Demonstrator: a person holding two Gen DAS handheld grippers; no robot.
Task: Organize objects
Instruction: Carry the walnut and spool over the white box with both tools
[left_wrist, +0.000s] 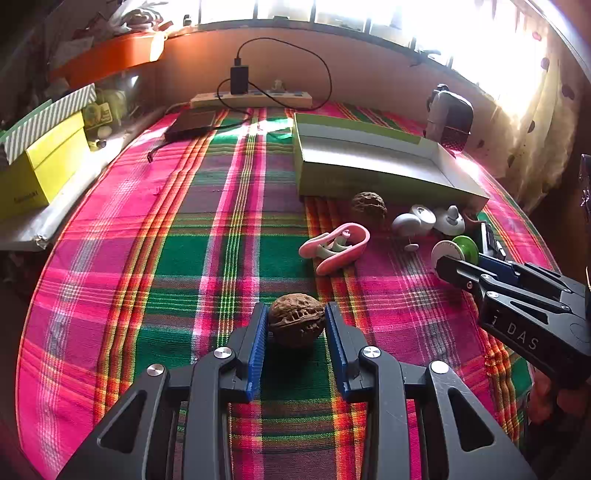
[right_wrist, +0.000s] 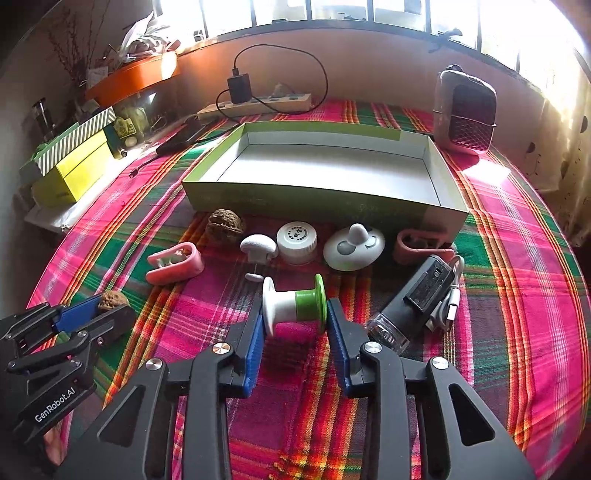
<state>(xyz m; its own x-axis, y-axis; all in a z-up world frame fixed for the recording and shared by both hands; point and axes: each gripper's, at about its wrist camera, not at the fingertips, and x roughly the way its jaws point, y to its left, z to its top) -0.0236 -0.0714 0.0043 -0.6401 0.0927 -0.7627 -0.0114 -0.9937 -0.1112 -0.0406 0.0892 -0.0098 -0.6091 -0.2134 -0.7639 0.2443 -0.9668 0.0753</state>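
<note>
Two grips are yours at once: your left gripper (left_wrist: 296, 322) has its blue pads touching both sides of a walnut (left_wrist: 296, 319) on the plaid tabletop (left_wrist: 207, 236), and your right gripper (right_wrist: 294, 309) is clamped on the ends of a white-and-green spool (right_wrist: 295, 304). Beyond them, a second walnut (right_wrist: 225, 224), pink clips (right_wrist: 175, 263) and white caps (right_wrist: 297, 236) lie just before the empty green box (right_wrist: 325, 199).

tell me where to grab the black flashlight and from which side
Take the black flashlight across its plain barrel, just behind the clear lens end. Come from above with the jaws set across its length: it lies flat and slanted on the cloth, and the white cable hugs its right side near the tail.
</note>
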